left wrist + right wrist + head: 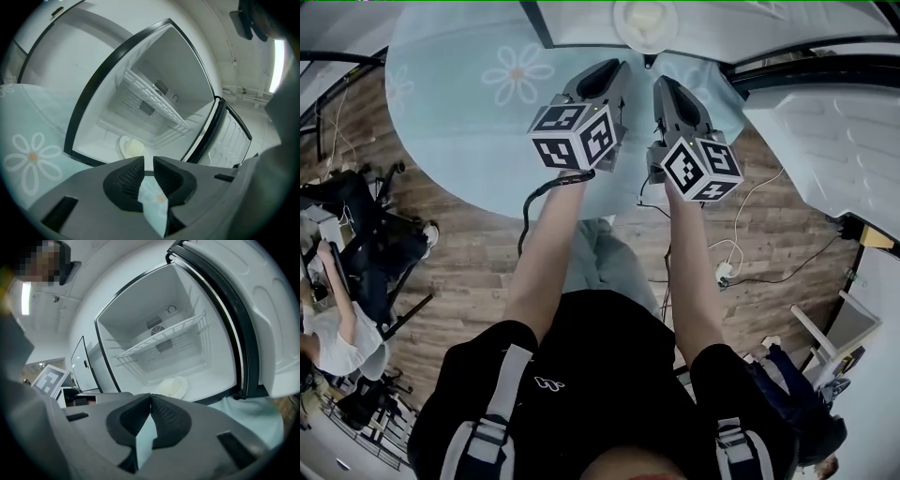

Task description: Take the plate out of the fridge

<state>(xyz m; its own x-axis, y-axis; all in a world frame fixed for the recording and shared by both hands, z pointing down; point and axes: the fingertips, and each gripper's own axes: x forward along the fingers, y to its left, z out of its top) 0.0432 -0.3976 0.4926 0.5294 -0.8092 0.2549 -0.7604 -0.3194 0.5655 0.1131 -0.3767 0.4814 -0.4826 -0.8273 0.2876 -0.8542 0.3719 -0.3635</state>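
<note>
White plastic lines the open fridge (140, 310), which appears to stand on the flowered tablecloth (469, 103). Its door (834, 141) is swung out to the right of the head view, so nothing bars the way in. The plate (173, 386) lies on the fridge floor under the wire shelf (164, 341), near the front edge and low in the middle of both gripper views; something pale yellow seems to sit on it. Both tools are held side by side at the top centre of the head view, aimed at the opening but short of it. The left gripper (148, 161) has its jaws parted a little with only cloth showing through the gap, likely readied for the plate's rim. The right gripper (150, 397) is clenched with nothing in it, probably a spare support. The reach in has not yet begun, I judge.
</note>
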